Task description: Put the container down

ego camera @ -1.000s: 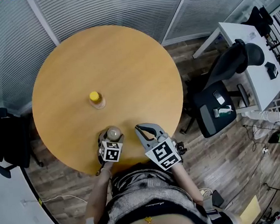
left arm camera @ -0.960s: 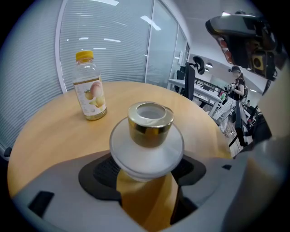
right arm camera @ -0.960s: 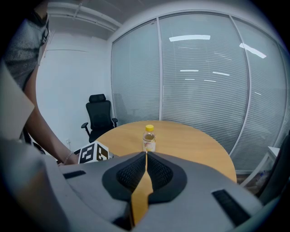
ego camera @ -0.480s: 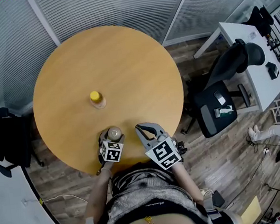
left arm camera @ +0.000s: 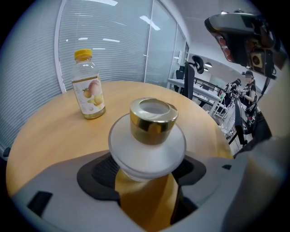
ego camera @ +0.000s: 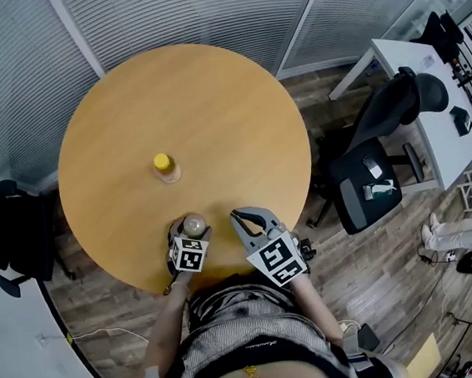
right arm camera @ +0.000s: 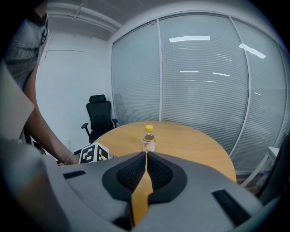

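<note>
1. Left gripper [ego camera: 189,231]: clamped on the small white round container with a gold cap [left arm camera: 152,136], jaws pressing its body from both sides, cap end facing out past the jaws.
2. Container sits over the near edge of the round wooden bench [ego camera: 210,103], just in front of the person. Its base is hidden by the gripper, so I can't tell if it touches the bench.
3. Right gripper [right arm camera: 146,157]: jaws fully together, nothing between them. It hovers just beside the left gripper on the right, same near edge, not touching the container.
4. Clear plastic bottle with a yellow cap [ego camera: 164,168]: upright near the middle of the bench, beyond the container and apart from both grippers.
5. Behind the bench: glass partition with grey horizontal blinds [ego camera: 201,11].
6. Off to the right, on the wood-plank floor: black office chair [ego camera: 368,185] and a white desk [ego camera: 431,134], well apart from the bench.
</note>
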### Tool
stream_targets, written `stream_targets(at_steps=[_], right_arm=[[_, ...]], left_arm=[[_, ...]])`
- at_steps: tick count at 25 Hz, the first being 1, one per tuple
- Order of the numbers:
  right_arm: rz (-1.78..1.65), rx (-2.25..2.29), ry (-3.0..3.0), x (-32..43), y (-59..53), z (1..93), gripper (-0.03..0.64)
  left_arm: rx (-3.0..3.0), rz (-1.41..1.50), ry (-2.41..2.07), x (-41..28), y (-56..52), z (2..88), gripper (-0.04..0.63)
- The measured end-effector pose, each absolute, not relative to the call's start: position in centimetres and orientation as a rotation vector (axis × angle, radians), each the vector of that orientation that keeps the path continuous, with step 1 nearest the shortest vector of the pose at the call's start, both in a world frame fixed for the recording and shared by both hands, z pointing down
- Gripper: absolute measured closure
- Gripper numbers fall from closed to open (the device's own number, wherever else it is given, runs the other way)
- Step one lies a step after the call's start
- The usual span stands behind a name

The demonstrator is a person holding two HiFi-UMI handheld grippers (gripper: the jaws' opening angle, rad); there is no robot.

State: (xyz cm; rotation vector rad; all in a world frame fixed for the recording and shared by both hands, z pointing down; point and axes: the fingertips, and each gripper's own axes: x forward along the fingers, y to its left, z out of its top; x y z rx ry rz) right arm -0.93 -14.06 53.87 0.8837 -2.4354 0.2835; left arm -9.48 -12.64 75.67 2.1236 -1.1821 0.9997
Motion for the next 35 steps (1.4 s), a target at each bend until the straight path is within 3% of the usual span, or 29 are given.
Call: stream_targets(at_steps=[26, 30, 35], right_arm=[[0.274, 0.851, -2.460, -0.7, -14.4, 53.9, 0.595], [0.269, 0.837, -2.466, -0.8, -14.4, 53.9, 0.595], [0.259, 0.810, -2.476, -1.2, -14.2, 54.0, 0.595]], left_arm=[[2.000, 0.933, -1.240, -12.6, -9.1, 73.5, 0.258], [1.981, 0.879, -1.279, -12.8, -8.4, 71.5, 0.400], [2.011, 0.776, -1.341, -12.6, -8.8, 68.8, 0.504]])
